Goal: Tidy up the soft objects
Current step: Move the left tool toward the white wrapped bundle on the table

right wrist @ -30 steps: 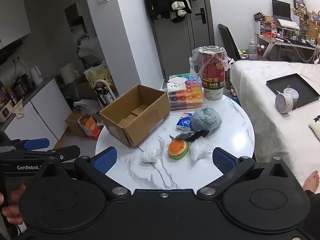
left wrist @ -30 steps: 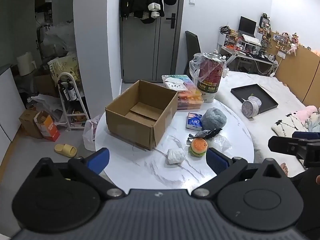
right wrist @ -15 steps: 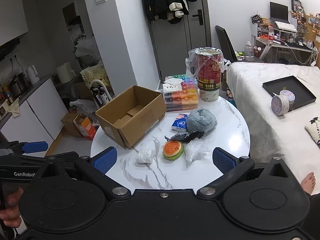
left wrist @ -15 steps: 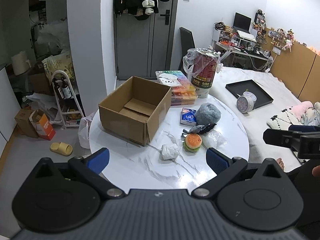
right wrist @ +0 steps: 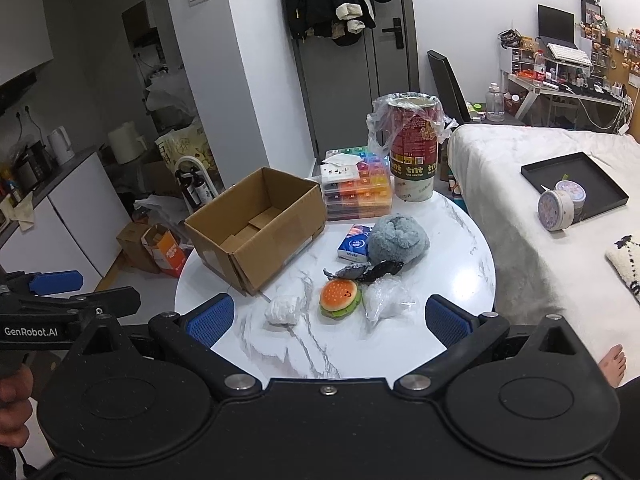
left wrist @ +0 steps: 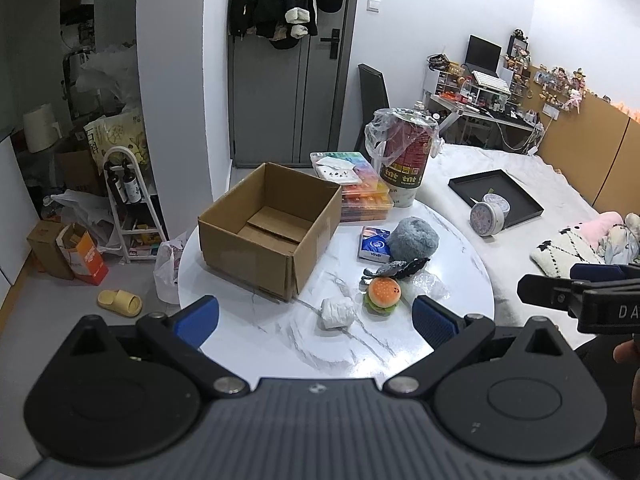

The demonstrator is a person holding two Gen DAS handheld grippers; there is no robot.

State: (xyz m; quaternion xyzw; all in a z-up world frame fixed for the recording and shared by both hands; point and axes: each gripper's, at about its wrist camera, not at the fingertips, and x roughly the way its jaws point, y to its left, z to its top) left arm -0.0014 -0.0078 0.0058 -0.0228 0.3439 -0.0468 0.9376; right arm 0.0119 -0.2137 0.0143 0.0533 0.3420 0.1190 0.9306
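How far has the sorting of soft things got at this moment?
Nothing looks done: the open brown cardboard box is empty. Nothing is in hand: the left gripper and right gripper are both open, above the table's near edge. Left on the white marble table: the grey fluffy plush, burger-shaped squishy toy, small white wad and crumpled clear plastic bag.

We see our left gripper [left wrist: 316,316] as a matte black body with a ribbed grey deck, two round black housings, and silver pivot screws at the base of each angled finger. Its fingertips [left wrist: 198,318] carry blue textured pads. Our right gripper [right wrist: 326,320] has the same build in smooth black, with a small centre screw and blue grid-patterned pads [right wrist: 446,322]. White "GenRobot.AI" lettering marks the left gripper's side in the right wrist view. A bare foot [right wrist: 614,364] shows at the lower right.
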